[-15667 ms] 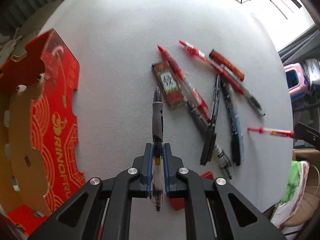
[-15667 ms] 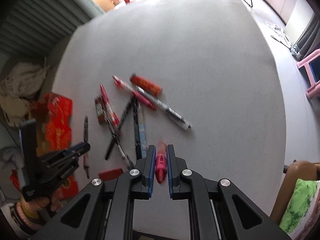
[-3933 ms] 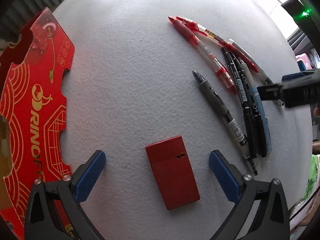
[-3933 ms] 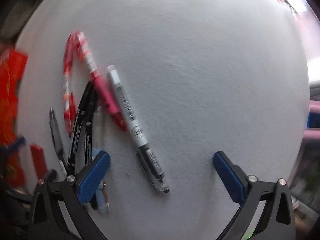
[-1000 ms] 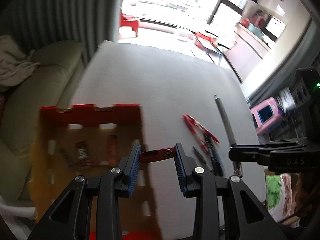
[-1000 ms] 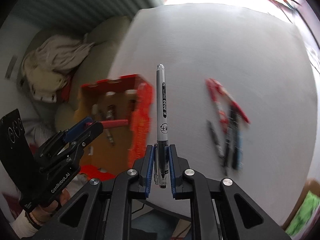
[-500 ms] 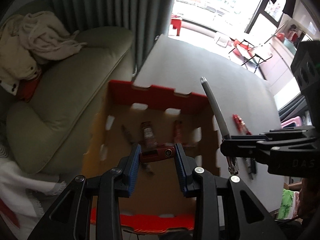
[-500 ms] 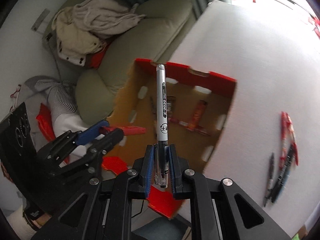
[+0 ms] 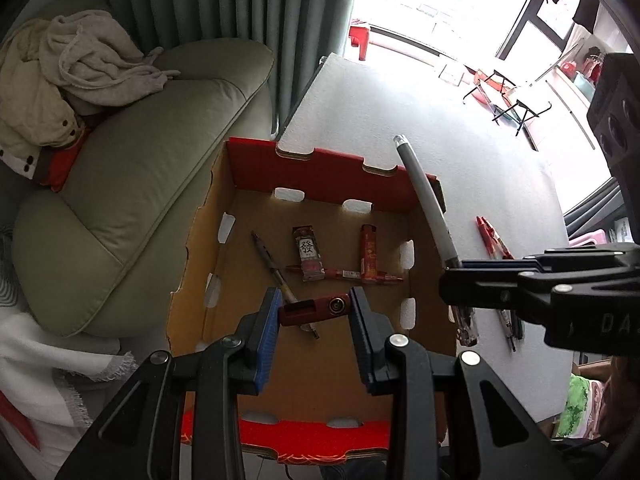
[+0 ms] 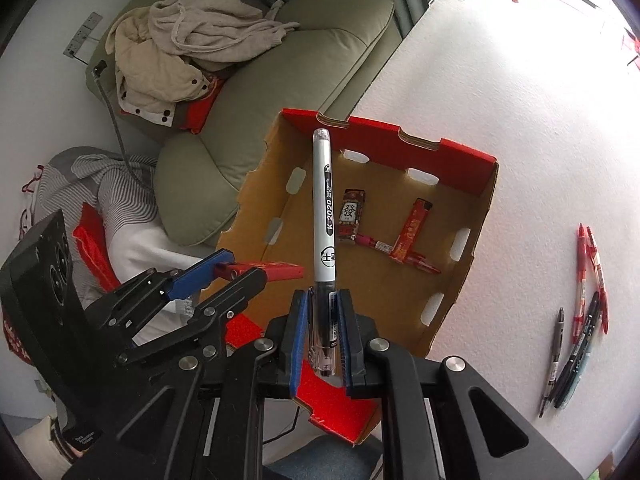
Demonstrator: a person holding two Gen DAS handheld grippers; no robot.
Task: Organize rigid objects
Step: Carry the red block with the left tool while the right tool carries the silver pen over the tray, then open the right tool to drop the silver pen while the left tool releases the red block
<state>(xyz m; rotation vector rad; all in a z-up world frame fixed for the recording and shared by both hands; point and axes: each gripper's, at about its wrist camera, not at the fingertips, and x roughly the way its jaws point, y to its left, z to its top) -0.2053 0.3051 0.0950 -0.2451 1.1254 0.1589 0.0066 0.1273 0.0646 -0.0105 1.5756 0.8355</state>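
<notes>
My left gripper (image 9: 314,310) is shut on a red lighter (image 9: 314,310) and holds it above the open red cardboard box (image 9: 332,158). My right gripper (image 10: 323,336) is shut on a white pen (image 10: 325,208) that points up, also over the box (image 10: 452,150). In the left wrist view the right gripper (image 9: 460,280) holds the pen (image 9: 424,192) at the box's right wall. Inside the box lie a pen (image 9: 272,268), two lighters (image 9: 308,252) (image 9: 369,252) and a red pen (image 9: 344,272). Several pens (image 10: 580,320) lie on the white table (image 10: 520,80).
A green sofa (image 9: 140,184) with a heap of clothes (image 9: 76,68) stands left of the box. Striped and white cloth (image 10: 96,200) lies below it. Curtains (image 9: 224,0) hang behind. The box sits at the table's left edge.
Both grippers have moved a little further over the box with the lighter and the pen still held. The box now fills more of both views.
</notes>
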